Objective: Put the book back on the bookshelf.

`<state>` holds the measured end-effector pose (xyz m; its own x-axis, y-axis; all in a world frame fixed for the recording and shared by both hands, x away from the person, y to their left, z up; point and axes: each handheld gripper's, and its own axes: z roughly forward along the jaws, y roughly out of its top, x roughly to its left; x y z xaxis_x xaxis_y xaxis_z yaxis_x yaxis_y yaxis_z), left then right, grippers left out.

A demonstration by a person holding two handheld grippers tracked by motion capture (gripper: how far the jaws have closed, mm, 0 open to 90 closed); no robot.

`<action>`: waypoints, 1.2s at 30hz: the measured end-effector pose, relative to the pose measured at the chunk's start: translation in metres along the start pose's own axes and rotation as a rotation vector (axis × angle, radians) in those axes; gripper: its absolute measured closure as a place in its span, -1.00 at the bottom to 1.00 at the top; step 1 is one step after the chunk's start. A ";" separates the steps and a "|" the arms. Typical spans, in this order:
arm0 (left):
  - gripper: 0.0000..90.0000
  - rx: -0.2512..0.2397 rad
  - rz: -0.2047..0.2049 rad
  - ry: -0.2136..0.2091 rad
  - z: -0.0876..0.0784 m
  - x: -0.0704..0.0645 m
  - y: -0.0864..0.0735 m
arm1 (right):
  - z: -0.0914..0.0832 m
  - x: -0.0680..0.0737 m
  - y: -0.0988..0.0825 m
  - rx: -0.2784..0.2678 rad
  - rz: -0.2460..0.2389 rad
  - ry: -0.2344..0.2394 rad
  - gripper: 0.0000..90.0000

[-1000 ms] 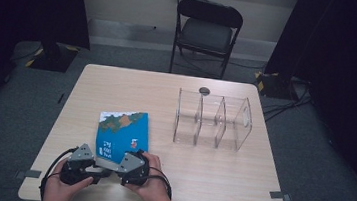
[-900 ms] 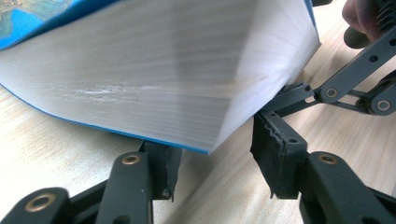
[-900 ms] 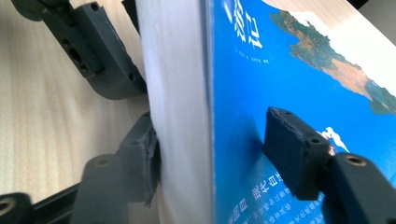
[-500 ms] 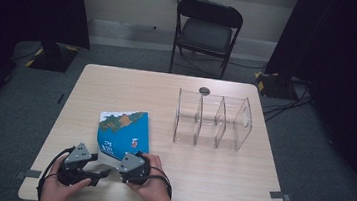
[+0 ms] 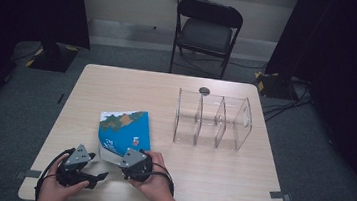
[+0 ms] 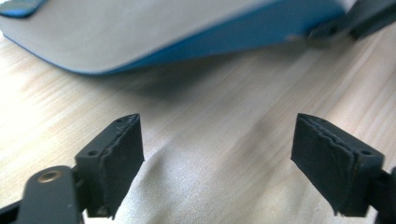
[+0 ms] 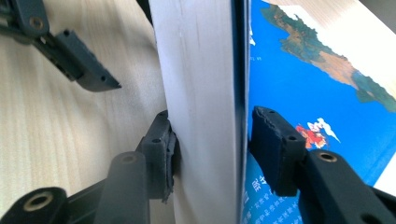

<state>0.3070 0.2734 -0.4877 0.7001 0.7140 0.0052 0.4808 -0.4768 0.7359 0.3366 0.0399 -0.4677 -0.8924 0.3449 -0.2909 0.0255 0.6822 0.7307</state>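
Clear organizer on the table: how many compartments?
3. The clear organizer stands on the table, right of the blue book. Its compartments sit side by side: left, middle, right. All look empty, though the clear walls make the dividers hard to read.

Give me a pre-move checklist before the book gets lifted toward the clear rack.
1. Right gripper on the blue-covered book: ok. Its jaws have just been closing, and its fingers press the near edge from both sides.
2. Left gripper clear of the book: ok. Its jaws have just been opening, with nothing between them but bare wooden table.
3. Book raised off the table: partly. The near edge is lifted; the far end I cannot tell.
4. Clear plastic divider rack upright with empty slots: ok.
5. Path from book to rack: ok, bare tabletop between them.
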 end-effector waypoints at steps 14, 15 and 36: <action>-0.64 0.016 0.022 -0.005 0.000 0.004 -0.006 | -0.028 -0.026 0.026 0.065 0.031 0.006 0.33; -0.64 0.016 0.023 -0.006 0.000 0.004 -0.005 | -0.032 -0.029 0.027 0.064 0.035 0.006 0.34; -0.67 0.011 0.028 -0.039 0.007 0.007 -0.012 | -0.076 -0.041 0.050 0.116 0.110 0.060 0.37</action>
<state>0.3098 0.2810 -0.5010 0.7336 0.6796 -0.0010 0.4663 -0.5022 0.7282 0.3406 0.0105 -0.3724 -0.9067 0.3846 -0.1731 0.1732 0.7138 0.6786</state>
